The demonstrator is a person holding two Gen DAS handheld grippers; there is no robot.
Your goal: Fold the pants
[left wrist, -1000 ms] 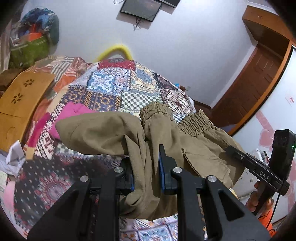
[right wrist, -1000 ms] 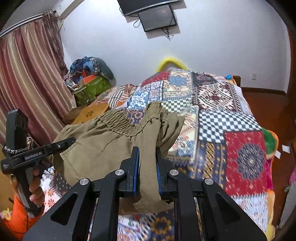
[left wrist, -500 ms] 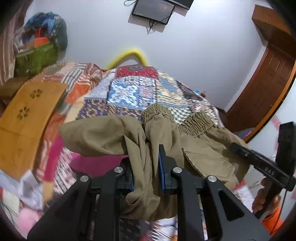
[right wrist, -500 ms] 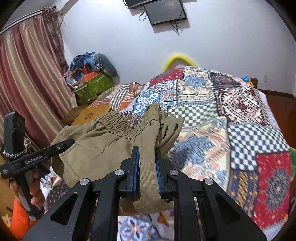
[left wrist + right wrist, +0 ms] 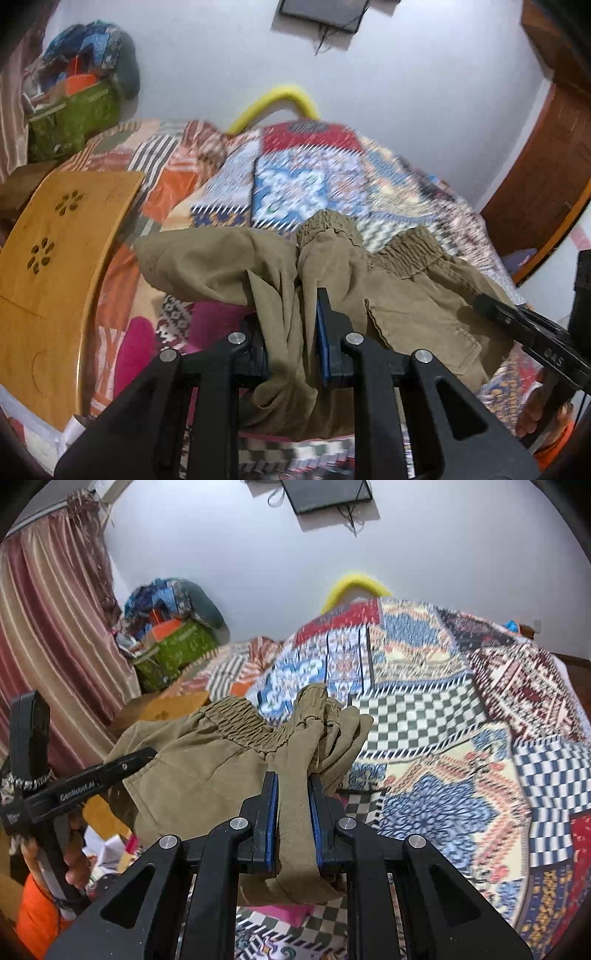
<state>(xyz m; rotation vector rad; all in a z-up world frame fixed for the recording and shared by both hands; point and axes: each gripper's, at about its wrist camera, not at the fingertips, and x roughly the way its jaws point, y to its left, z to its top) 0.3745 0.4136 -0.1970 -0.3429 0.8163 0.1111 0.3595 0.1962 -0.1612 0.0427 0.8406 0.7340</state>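
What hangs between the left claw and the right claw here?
The khaki pants span between them: the left claw and right claw each pinch the fabric. Both wrist views show it, above the patchwork bedspread.

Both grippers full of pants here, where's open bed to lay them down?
The patchwork quilt ahead of the khaki pants lies bare, from the checkered patches up toward the yellow headboard arc. The left side is crowded: wooden lap table, pink cloth, papers, and the green bag in the corner.

Probably a home bedroom: patchwork-quilted bed [image 5: 443, 716], curtain [image 5: 48, 635], wall-mounted screen [image 5: 325, 494].
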